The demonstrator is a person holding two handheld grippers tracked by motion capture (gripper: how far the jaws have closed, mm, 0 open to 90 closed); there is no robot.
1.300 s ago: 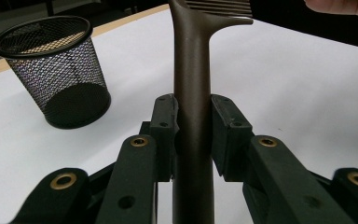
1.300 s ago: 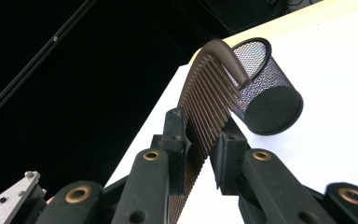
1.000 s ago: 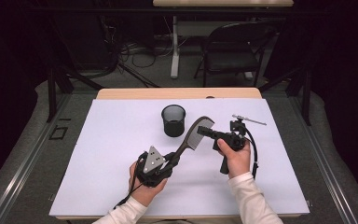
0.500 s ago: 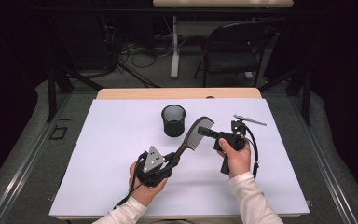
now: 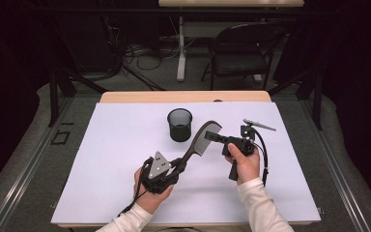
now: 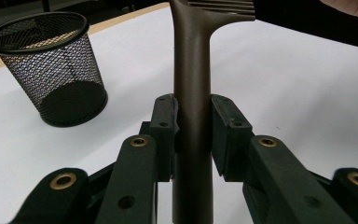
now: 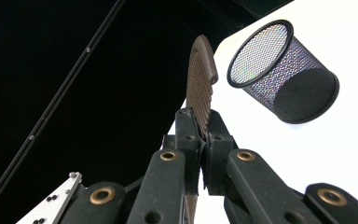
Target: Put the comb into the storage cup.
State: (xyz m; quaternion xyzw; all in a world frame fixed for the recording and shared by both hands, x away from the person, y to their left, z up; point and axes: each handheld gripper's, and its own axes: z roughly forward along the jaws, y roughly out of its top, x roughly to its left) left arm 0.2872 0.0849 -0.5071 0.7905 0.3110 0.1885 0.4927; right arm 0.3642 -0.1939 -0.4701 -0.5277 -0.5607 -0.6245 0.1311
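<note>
A dark brown comb point(image 5: 199, 143) hangs tilted above the white table cover point(image 5: 101, 159), held at both ends. My left gripper point(image 5: 178, 166) is shut on its handle point(image 6: 192, 88), which rises between the pads point(image 6: 165, 123). My right gripper point(image 5: 212, 137) is shut on the comb's toothed head point(image 7: 199, 79), pinching the teeth from the side. Just behind and to the left of the comb, a black mesh cup point(image 5: 180, 124) stands upright on the table; it looks empty point(image 6: 46, 70) point(image 7: 284, 70).
The white cover reaches the table's front and side edges, with a wooden strip point(image 5: 183, 96) along the far edge. Behind the table are a chair point(image 5: 244, 53) and a desk leg with cables on the floor.
</note>
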